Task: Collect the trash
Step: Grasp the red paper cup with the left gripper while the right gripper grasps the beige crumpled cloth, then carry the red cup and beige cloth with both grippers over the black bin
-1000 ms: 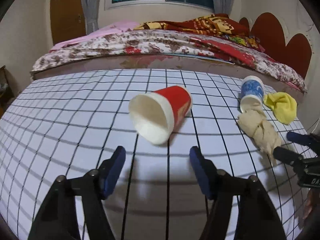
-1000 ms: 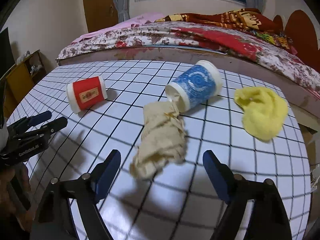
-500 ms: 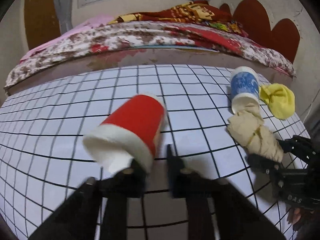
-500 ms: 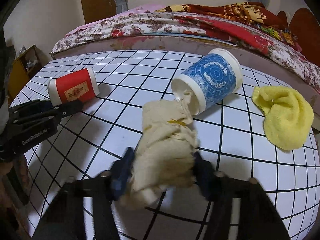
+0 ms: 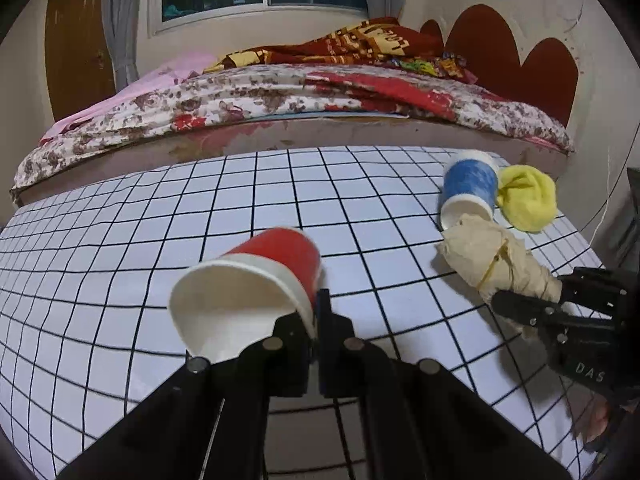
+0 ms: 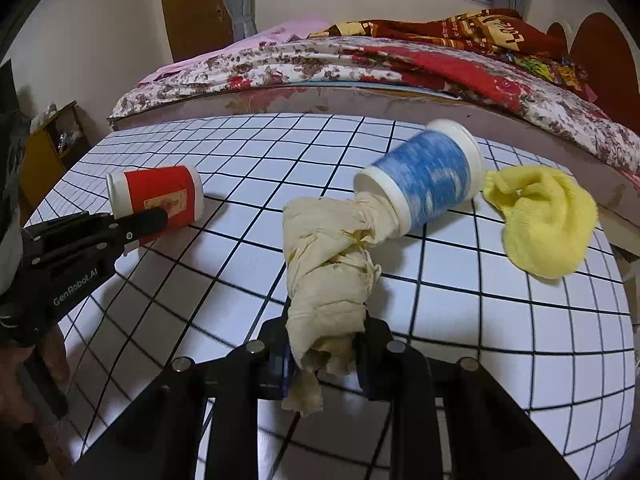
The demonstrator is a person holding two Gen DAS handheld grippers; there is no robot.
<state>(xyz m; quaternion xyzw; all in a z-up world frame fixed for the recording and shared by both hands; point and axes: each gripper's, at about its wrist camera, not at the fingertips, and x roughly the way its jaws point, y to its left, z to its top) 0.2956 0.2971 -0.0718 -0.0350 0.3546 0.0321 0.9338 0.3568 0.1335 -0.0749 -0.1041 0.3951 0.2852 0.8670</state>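
- My left gripper point(image 5: 314, 326) pinches the red cup point(image 5: 256, 280) by 1 side of its rim, mouth toward me, on the checked table point(image 5: 120, 220).
- My right gripper point(image 6: 322, 354) is clamped on the beige wad point(image 6: 328, 264), whose far end is stuffed into the blue cup point(image 6: 428, 178).
- Right of the blue cup lies a yellow cloth point(image 6: 544, 220), touching it.
- Risks: the thin rim may buckle and slip; lifting the wad may drag the blue cup along.
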